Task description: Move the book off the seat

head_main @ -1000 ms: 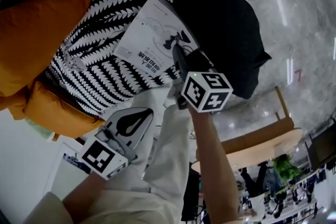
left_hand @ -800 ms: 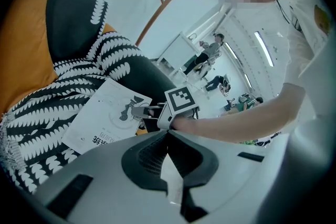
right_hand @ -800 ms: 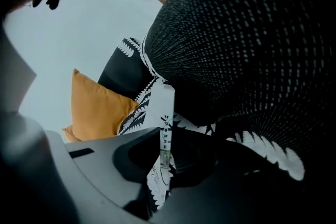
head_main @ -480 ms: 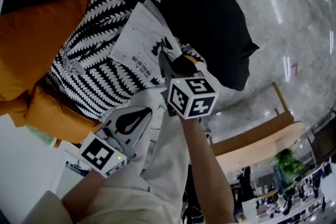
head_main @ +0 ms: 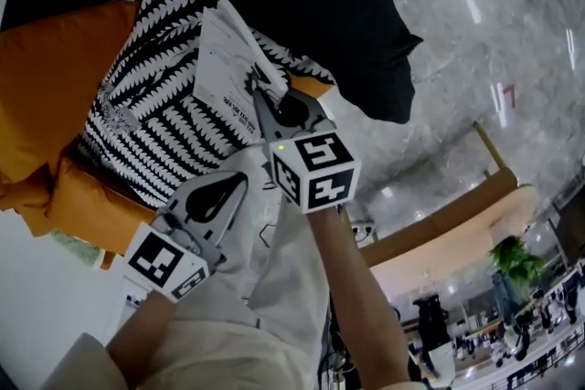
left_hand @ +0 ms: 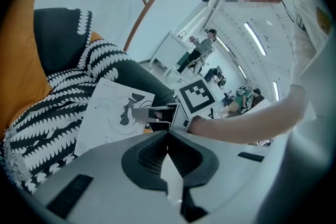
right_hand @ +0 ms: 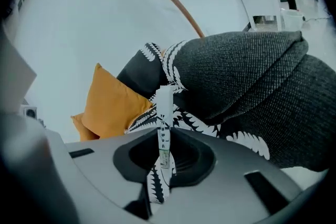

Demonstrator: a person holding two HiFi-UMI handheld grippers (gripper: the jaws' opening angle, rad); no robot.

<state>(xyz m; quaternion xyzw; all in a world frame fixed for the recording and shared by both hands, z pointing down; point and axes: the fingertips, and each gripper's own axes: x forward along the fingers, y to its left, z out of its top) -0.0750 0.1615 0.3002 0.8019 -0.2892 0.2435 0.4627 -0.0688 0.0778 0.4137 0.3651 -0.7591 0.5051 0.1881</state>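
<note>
My right gripper [right_hand: 164, 132], its jaws just closing further, clamps the book [head_main: 224, 68] by its edge. My left gripper [left_hand: 168, 136] has its jaws together, with nothing between them.

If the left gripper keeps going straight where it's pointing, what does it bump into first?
Most likely the right gripper, just where it pinches the book. That spot sits straight ahead of the left gripper, though depth is hard to judge.

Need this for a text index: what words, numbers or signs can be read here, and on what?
Book cover: a line of dark characters, too blurred to read.
Its spine, right gripper view: print too small to read.
Red mark on floor: possibly "7", unclear.
Nothing else legible.
</note>
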